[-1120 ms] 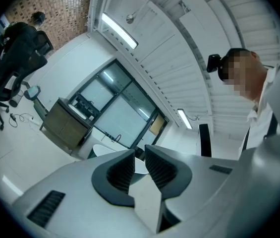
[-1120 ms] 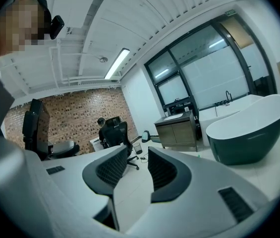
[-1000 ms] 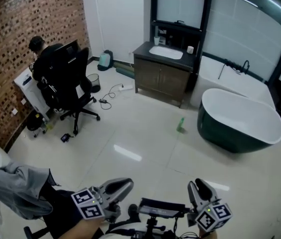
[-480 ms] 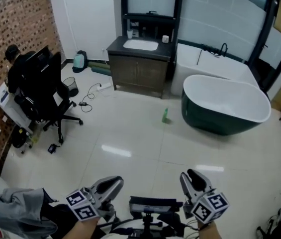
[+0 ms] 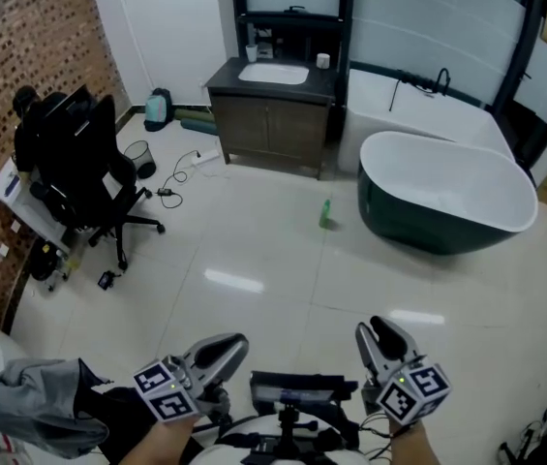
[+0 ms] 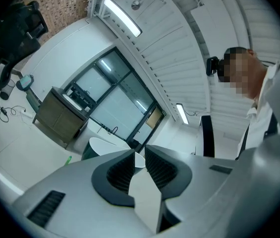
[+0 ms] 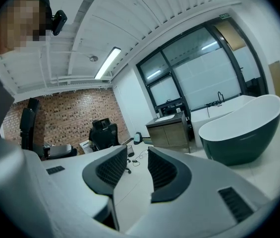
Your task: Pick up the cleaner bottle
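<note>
The cleaner bottle [image 5: 325,213] stands beside the bathtub [image 5: 418,231], well apart from both grippers. The left gripper's [image 5: 234,343] fingers are pressed together. The right gripper's [image 5: 378,330] are slightly spread and empty.

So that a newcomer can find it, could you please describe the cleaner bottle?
Find the big freestanding bathtub, dark outside and white inside. Just off its left end as the head view shows it, on the pale floor in front of the wooden vanity cabinet, stands the cleaner bottle. It is the only small green upright thing there, touching neither.
</note>
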`<state>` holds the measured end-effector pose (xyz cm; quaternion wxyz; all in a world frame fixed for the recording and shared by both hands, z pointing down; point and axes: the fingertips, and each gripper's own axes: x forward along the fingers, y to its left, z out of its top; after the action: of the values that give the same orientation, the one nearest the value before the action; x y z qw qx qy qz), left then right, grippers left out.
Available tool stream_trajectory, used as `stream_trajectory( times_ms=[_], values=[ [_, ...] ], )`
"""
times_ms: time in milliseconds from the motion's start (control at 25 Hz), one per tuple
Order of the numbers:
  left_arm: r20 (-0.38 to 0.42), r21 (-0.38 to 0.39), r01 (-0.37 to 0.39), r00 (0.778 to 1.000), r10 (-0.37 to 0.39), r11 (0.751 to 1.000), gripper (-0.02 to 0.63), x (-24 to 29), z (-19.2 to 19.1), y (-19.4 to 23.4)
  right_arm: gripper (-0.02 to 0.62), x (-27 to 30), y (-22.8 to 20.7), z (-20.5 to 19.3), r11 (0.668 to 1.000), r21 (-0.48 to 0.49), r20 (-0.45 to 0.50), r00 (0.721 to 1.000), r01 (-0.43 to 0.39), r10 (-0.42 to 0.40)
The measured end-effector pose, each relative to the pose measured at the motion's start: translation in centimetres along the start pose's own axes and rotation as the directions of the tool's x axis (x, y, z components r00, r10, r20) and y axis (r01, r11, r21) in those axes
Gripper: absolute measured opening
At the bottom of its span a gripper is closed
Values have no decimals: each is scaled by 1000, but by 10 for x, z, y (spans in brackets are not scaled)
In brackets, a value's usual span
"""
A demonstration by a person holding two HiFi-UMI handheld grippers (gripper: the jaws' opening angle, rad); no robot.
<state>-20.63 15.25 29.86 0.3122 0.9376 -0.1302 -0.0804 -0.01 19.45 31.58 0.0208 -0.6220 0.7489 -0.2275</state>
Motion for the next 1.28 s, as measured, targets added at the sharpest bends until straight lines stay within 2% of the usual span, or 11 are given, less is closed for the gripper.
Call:
stream_trajectory(
  times_ms=[360,680,840,1040,1280],
  values=[
    [28,24,-37,999,36,999,46,70,-1,-17,130,0,-63,28,998,0,-4,998,-60,60],
    [7,30,-64,998,63,998,46,108,-15,-26,130,-6,-99,26,996,28,-29,996,-87,88],
    [-5,27,-70,998,70,997,45,121,-15,-24,130,-8,-116,23,996,44,-45,996,-75,77],
    [-4,16,-90,996,90,996,46,128,-7,-11,130,1,-124,23,997,48,-65,995,-67,70],
    [-8,-18,-95,995,95,995,45,126,4,28,130,33,-122,25,998,47,-68,996,-47,50]
  ],
)
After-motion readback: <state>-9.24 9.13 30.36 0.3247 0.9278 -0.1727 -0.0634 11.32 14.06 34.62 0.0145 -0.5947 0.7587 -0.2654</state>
